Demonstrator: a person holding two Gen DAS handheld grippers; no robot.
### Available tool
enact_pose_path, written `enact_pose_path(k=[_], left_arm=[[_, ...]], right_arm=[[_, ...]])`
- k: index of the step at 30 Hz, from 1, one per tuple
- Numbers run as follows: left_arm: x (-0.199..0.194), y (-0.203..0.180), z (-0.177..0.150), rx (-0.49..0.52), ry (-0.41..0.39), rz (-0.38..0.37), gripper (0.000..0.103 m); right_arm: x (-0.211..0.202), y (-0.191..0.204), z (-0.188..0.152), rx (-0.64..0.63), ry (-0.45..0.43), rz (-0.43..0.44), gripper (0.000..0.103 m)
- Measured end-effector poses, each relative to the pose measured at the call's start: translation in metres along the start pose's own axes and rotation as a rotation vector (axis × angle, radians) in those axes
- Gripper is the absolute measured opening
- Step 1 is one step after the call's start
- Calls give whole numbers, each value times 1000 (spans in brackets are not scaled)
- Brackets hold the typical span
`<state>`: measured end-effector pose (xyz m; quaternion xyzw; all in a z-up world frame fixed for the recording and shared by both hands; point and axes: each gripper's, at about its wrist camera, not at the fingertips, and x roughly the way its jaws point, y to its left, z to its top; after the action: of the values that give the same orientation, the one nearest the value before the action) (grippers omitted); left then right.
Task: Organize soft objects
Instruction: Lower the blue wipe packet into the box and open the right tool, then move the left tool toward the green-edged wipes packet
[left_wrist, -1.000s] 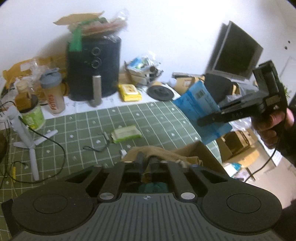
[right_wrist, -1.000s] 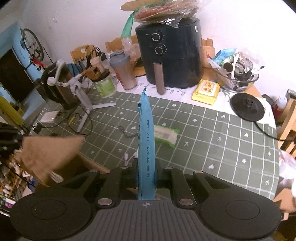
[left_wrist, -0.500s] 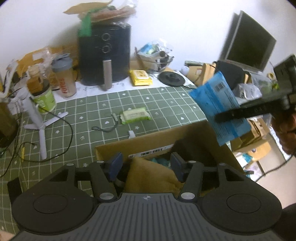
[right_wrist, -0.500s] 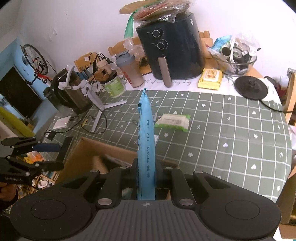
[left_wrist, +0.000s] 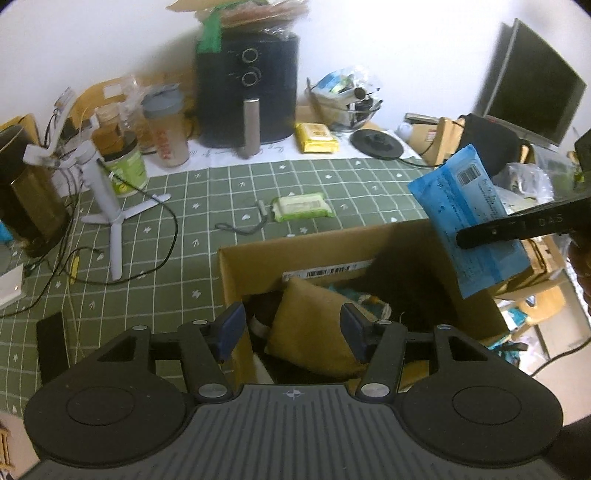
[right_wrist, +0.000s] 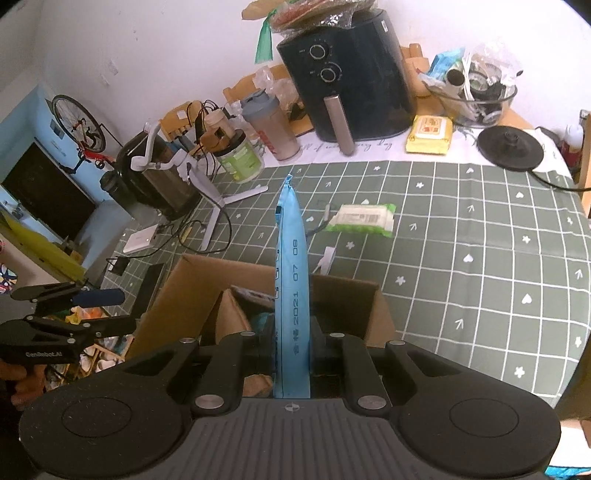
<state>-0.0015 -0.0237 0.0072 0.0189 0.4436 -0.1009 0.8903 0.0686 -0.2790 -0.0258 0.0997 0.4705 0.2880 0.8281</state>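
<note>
An open cardboard box (left_wrist: 332, 247) stands at the table's near edge and also shows in the right wrist view (right_wrist: 177, 295). A tan soft pouch (left_wrist: 314, 328) lies inside it with other soft items. My left gripper (left_wrist: 293, 328) is open above the box, its fingers either side of the pouch and apart from it. My right gripper (right_wrist: 291, 354) is shut on a blue wipes pack (right_wrist: 291, 280), held above the box's right side; the pack also shows in the left wrist view (left_wrist: 469, 218). A green wipes pack (left_wrist: 301, 208) lies on the green checked cloth.
At the table's back stand a black air fryer (left_wrist: 247, 92), a yellow wipes pack (left_wrist: 316, 137), a shaker bottle (left_wrist: 166, 129), a green-labelled jar (left_wrist: 123, 166) and a glass bowl of clutter (right_wrist: 472, 92). A white tripod (left_wrist: 107, 199) and cables lie at left.
My left gripper has opened and let go of the tan pouch, which now lies in the box, then drawn back. The right gripper moved over the box with the blue pack.
</note>
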Motion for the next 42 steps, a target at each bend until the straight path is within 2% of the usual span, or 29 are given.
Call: enact_pose_path(k=[10,18,20,23,24,25,26,28,31,34,37,42], left_arm=[[-10,3,-11,-43,-12,38,56],[-18,14,-17,-103,-23,77,56],[-19,17,-18,-116,-25,81,56],[-18,19,-19,-131,-25,85,56],[-18,20,-18,-135,-26,87,56],[-18,21,-18,-137,-28,88,56],[-18,22,-17,-139,-30,89,56],[-18,23,-16,-141,-33,88,56],[-15,26,-13,-142,-34,86,56],[-11,28,-11,-141,-34,84,56],[-8,29,-7,-137,-40,77,56],[0,27,5,-99,-42,54,56]], right_arm=[[25,18,4,-15,59,84,17],[57,45,14,-96,134,163,17],[66,52,17,-111,150,198,18],[79,63,24,-129,180,300,22],[83,65,26,-133,189,310,34],[86,68,27,-151,193,296,52],[87,70,28,-178,192,277,59],[85,72,28,-224,182,242,79],[81,66,29,-233,170,211,91],[73,57,30,-212,145,178,98],[67,49,30,-199,114,141,103],[57,42,28,-183,71,76,103]])
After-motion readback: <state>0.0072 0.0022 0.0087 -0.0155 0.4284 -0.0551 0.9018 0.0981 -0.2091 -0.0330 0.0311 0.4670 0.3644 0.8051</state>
